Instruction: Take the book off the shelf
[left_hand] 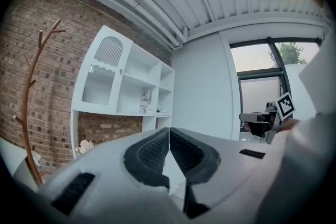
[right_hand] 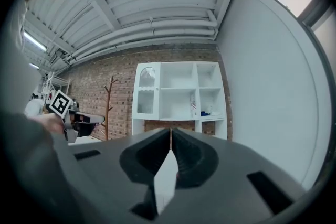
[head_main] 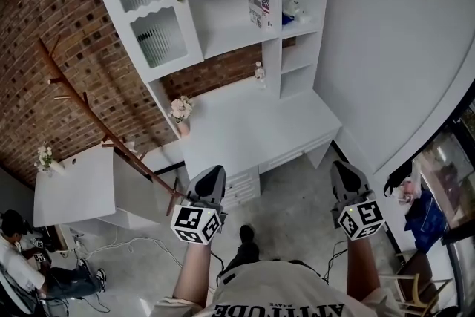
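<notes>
The book [head_main: 259,4] stands upright on a middle shelf of the white shelf unit [head_main: 223,41] against the brick wall. It also shows small and far off in the left gripper view [left_hand: 146,102] and in the right gripper view [right_hand: 193,106]. My left gripper [head_main: 210,178] and right gripper [head_main: 344,173] are held out level over the floor, well short of the desk and shelves. Both point toward the unit. The left gripper's [left_hand: 169,131] jaws are shut with nothing between them, and so are the right gripper's [right_hand: 171,132].
A white desk [head_main: 252,130] with drawers juts out under the shelves, bearing a flower vase [head_main: 180,111] and a small bottle [head_main: 259,72]. A brown coat stand [head_main: 111,130] leans at the left beside a small white table [head_main: 74,185]. A person [head_main: 22,263] sits at lower left.
</notes>
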Tool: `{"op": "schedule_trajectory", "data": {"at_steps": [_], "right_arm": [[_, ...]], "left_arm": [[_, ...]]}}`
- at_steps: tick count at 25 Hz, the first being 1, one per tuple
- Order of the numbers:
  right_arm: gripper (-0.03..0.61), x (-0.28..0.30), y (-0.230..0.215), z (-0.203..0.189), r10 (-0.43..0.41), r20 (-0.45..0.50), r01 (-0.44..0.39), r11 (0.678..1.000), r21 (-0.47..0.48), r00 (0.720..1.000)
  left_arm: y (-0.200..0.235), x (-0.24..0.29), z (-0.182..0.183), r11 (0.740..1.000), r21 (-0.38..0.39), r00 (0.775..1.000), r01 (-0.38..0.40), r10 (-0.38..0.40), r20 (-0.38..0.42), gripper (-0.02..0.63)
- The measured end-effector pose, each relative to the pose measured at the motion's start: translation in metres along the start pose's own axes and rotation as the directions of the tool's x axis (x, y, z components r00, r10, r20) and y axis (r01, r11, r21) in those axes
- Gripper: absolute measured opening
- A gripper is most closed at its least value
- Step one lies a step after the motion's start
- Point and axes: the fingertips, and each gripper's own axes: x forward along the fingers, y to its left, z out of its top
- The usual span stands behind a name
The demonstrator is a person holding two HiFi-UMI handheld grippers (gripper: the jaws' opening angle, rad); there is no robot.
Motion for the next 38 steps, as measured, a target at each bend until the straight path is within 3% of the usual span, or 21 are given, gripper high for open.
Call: {"op": "schedule_trajectory", "data": {"at_steps": [18,38], "right_arm": [[0.032,0.127,-0.017,0.01,-0.071,-0.007,0.071,0.997,-0.016,0.997],[0.032,0.231,-0.011,0.013,-0.191,-0.02,0.19,0.981,-0.045,0.981]], "left_arm": [[0.095,0.109,0.011,0.997,-0.016,0.997,0.081,-0.08,0.004,0.026],[0.191,0.188,0.014,0.981,-0.038,0.982,0.189,-0.189,0.001,0.026]]}}
